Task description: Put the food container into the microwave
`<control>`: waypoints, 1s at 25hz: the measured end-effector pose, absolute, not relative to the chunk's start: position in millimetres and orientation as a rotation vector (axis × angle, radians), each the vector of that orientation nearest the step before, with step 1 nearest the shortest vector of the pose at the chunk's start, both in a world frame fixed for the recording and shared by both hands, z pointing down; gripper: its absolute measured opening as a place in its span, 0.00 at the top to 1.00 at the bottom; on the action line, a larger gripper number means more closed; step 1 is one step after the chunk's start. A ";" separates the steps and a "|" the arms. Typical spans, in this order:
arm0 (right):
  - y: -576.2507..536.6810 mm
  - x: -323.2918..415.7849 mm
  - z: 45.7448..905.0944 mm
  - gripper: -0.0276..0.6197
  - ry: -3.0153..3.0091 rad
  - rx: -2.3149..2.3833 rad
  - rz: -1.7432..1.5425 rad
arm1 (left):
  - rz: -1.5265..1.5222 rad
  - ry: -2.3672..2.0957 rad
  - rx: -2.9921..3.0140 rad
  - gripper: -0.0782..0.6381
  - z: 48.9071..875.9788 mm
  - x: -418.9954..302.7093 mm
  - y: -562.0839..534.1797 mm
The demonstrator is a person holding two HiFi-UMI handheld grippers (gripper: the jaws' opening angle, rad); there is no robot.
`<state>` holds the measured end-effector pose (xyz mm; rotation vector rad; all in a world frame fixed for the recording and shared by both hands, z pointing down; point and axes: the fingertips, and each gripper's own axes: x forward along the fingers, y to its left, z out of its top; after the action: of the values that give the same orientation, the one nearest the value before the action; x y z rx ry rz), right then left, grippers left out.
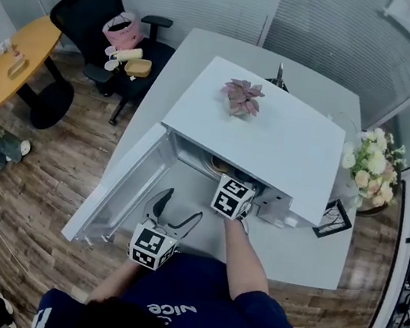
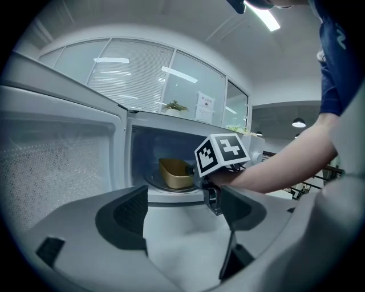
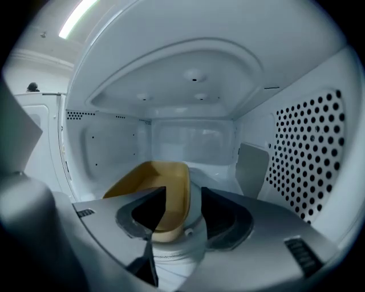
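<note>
Office worktop (image 1: pixel 297 264), microwave (image 1: pixel 271 143) open. Inside cavity, right hand-held gripper (image 3: pixel 183 208) jaws apart astride food container (image 3: pixel 154 174) wall, container lengthwise away; left hand-held gripper (image 2: pixel 182 211) parted, empty, farther back.

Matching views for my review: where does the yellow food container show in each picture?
Head view: not made out; the microwave top covers it.
Left gripper view: container at centre, inside the microwave.
Right gripper view: lower centre, slightly left.
Shared landmark: the microwave's open inside.

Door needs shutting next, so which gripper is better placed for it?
Probably left. The left gripper is open, empty, outside beside the open door; the right gripper is inside the microwave, jaws apart around the container rim.
</note>
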<state>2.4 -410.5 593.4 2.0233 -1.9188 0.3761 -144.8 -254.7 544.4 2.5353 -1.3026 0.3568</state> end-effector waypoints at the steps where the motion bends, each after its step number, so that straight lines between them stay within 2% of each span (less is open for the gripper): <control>1: -410.1 0.5 593.0 0.61 -1.940 2.015 0.390 | 0.356 -1.305 2.534 0.33 544.4 -145.1 -254.7; 5: -407.4 -10.9 584.2 0.43 -2.039 1.977 0.388 | 0.359 -1.311 2.534 0.33 544.3 -145.9 -254.7; 10: -395.0 -25.8 579.7 0.35 -2.109 1.881 0.374 | 0.350 -1.325 2.523 0.33 545.7 -147.9 -255.0; 21: -343.7 -39.1 536.5 0.36 -2.283 1.784 0.295 | 0.282 -1.350 2.470 0.33 546.8 -154.9 -249.8; 25: -318.0 -37.2 515.9 0.42 -2.331 1.780 0.233 | 0.254 -1.357 2.467 0.34 544.3 -156.3 -247.7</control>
<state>-37.2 -318.0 515.9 1.7795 -2.3314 0.2329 -156.3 -247.7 544.3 2.4665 -1.3572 0.2537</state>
